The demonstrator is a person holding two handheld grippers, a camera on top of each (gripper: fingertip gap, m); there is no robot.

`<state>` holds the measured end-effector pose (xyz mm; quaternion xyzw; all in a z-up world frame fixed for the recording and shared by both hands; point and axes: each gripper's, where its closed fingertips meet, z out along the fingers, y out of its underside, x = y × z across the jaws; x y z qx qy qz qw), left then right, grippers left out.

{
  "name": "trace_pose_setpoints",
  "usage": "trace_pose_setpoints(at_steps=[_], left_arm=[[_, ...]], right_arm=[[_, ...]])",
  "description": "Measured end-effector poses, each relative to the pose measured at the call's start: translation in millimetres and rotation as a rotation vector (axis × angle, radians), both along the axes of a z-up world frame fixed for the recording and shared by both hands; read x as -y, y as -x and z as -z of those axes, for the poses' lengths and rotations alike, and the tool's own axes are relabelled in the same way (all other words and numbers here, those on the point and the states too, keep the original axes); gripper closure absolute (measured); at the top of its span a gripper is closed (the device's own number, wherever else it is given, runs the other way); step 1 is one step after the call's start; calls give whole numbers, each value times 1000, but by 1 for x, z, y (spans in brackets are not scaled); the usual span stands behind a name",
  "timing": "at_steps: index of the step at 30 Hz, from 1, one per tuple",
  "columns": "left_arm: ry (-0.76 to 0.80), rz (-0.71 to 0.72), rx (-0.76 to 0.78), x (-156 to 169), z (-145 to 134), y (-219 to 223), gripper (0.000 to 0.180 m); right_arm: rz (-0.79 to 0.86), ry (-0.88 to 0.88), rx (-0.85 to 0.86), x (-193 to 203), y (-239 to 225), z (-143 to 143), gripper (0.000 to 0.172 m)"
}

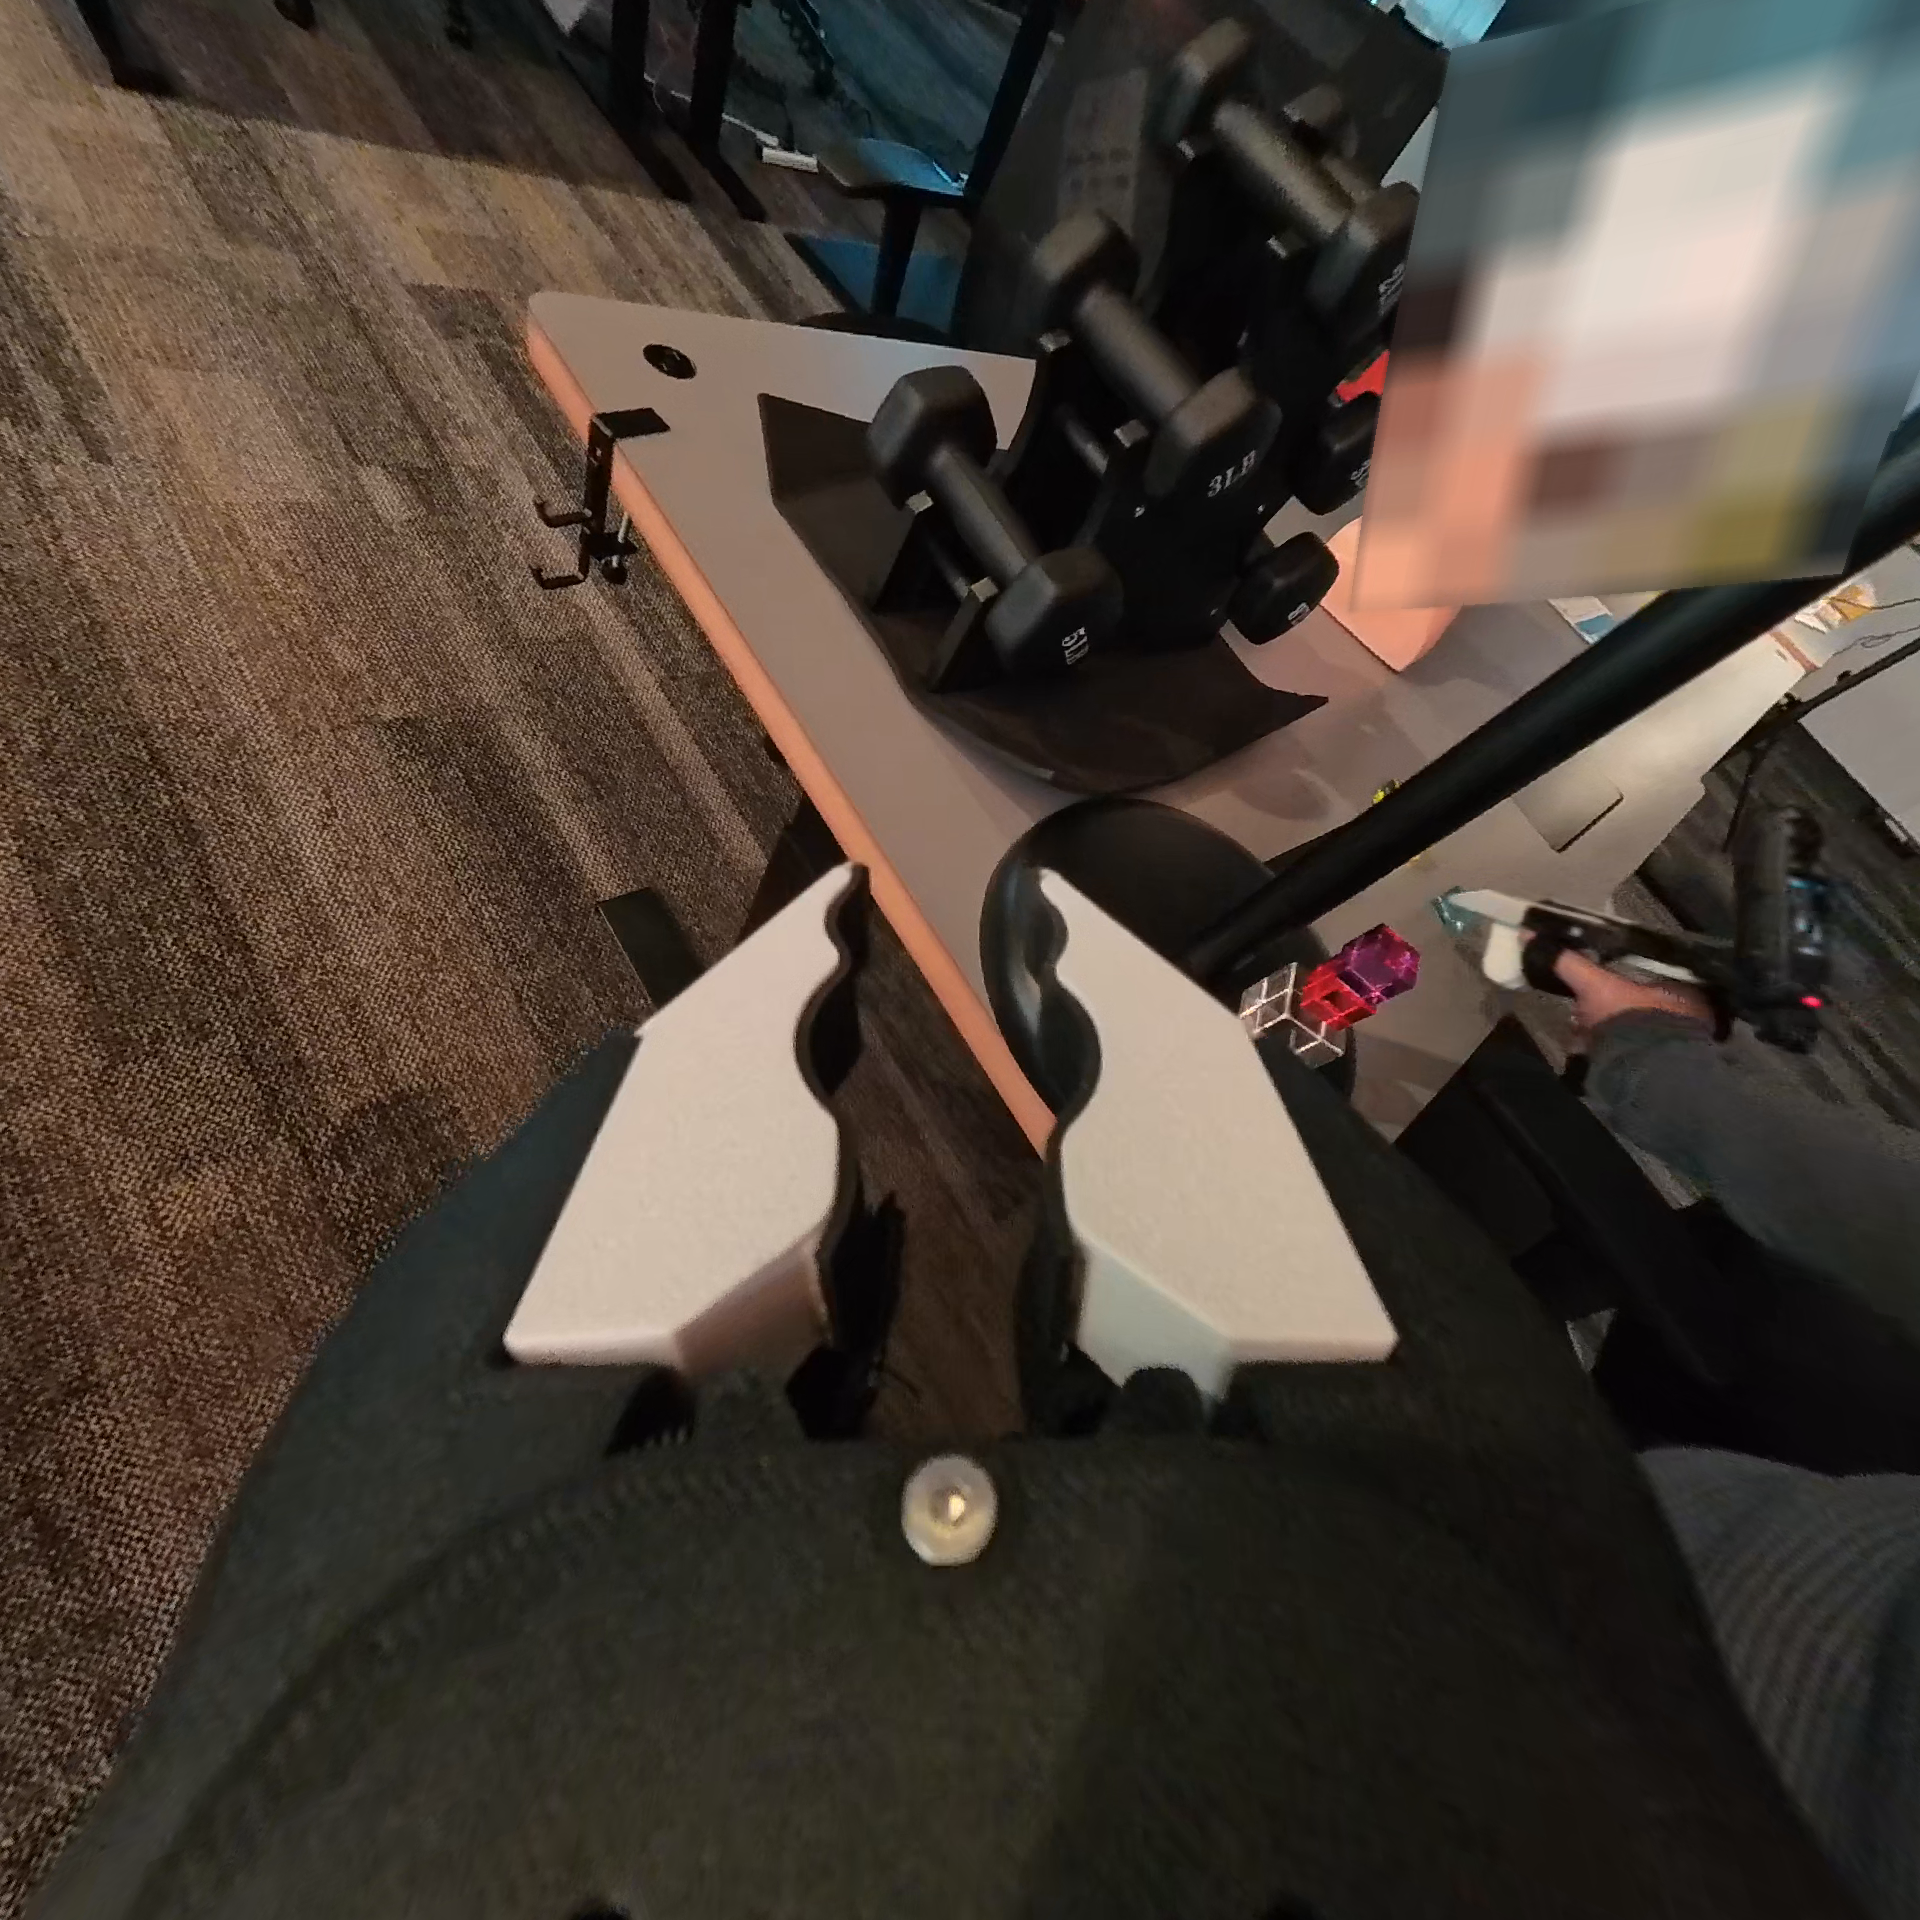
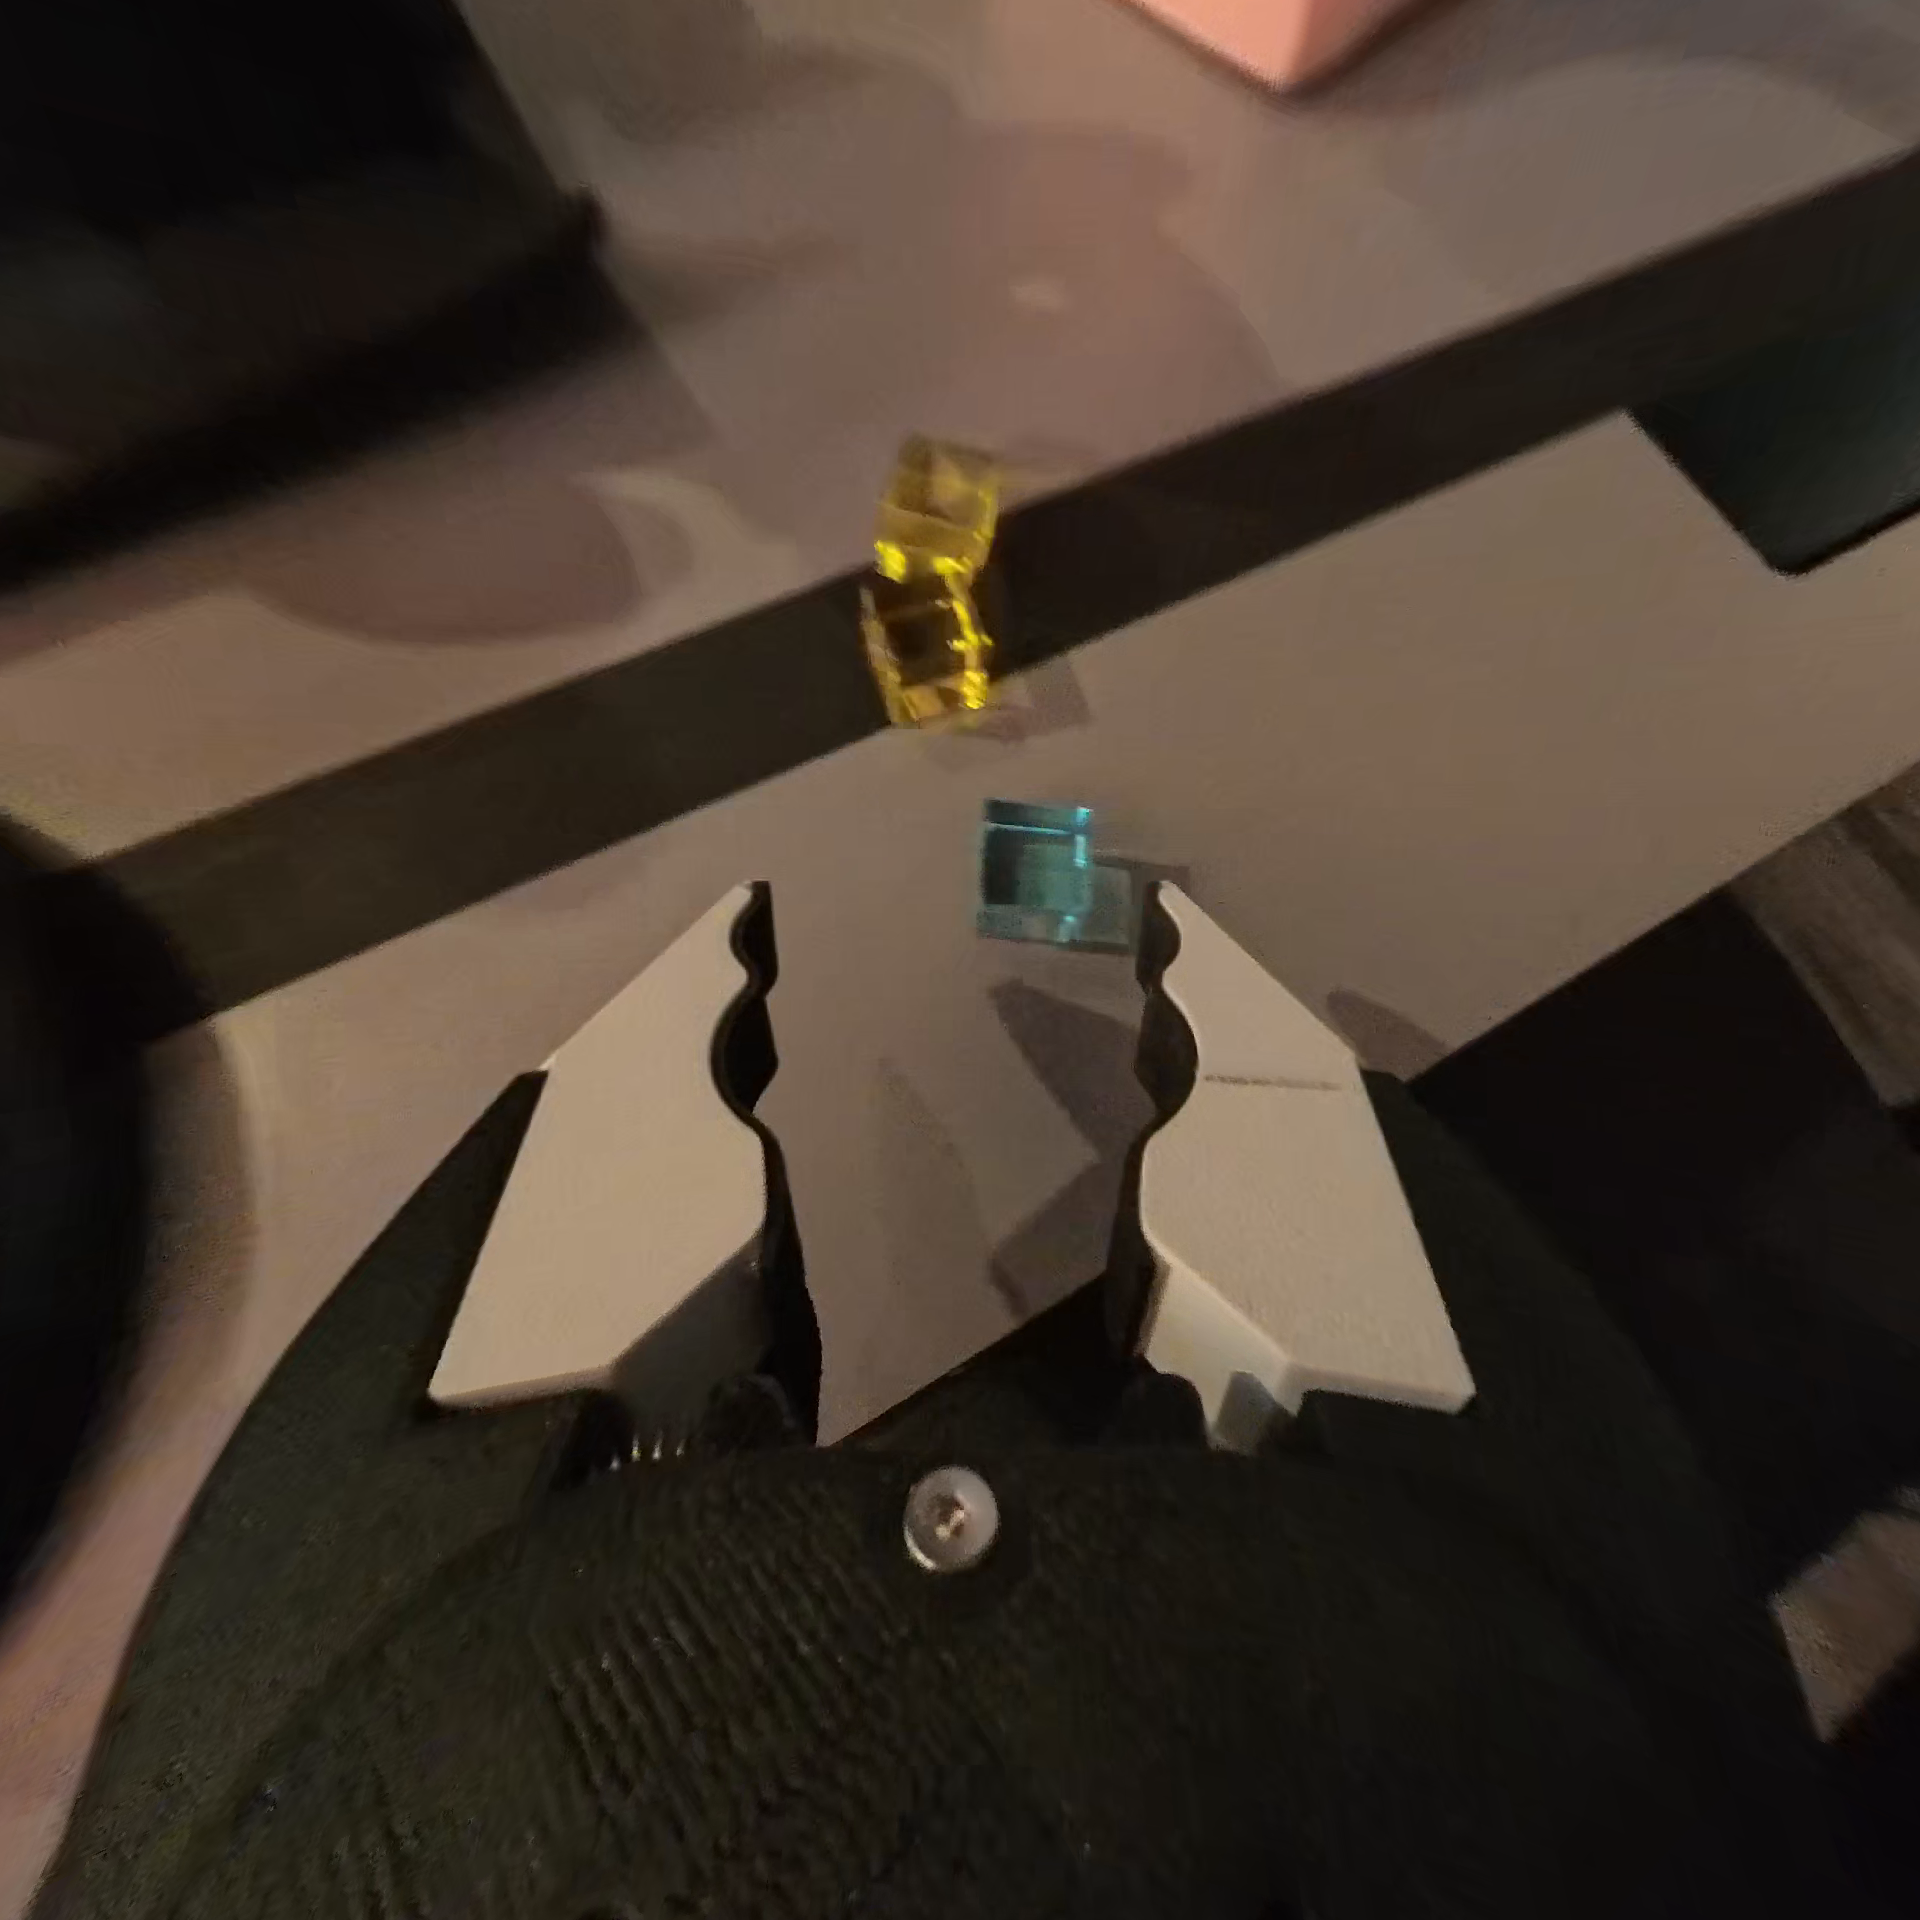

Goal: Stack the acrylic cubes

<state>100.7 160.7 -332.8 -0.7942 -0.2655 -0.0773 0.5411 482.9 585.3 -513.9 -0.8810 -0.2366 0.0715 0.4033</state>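
While spread wide above the grey table [image 2: 1455,727], grips nothing on the right: right gripper [image 2: 961,894] open, both pads bare. Just ahead at 1 o'clock, a see-through blue block [image 2: 1049,883] lying flat on the table, close beside the right-hand fingertip [image 2: 1169,935]; touching or not, cannot tell through the blur. Farther off at 12 o'clock, two stacked yellow blocks [image 2: 930,592] perched at the lip of a dark gap [image 2: 520,748] between table sections.

Likely trouble: block well off centre between the jaws, so one pad probably meeting it first and shoving or spinning it across the smooth top. Slick clear faces, so liable to slip. Any push toward 12 o'clock liable to topple the yellow stack into the gap.

On the left: left gripper [image 1: 951,883] partly parted and empty, hanging over the table edge with carpet [image 1: 312,727] below. A black round base [image 1: 1143,862] at 1 o'clock, right behind one fingertip, easy to bump. Clear, red and purple blocks [image 1: 1340,987] at 3 o'clock, near the table's edge.
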Motion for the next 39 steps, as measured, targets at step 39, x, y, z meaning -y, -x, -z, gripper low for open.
trace_pose_setpoints(at_steps=[39], left_arm=[[-18, 14, 3, -14, 1, -1, 152]], right_arm=[[-1058, 91, -21, 234, 183, -94, 147]])
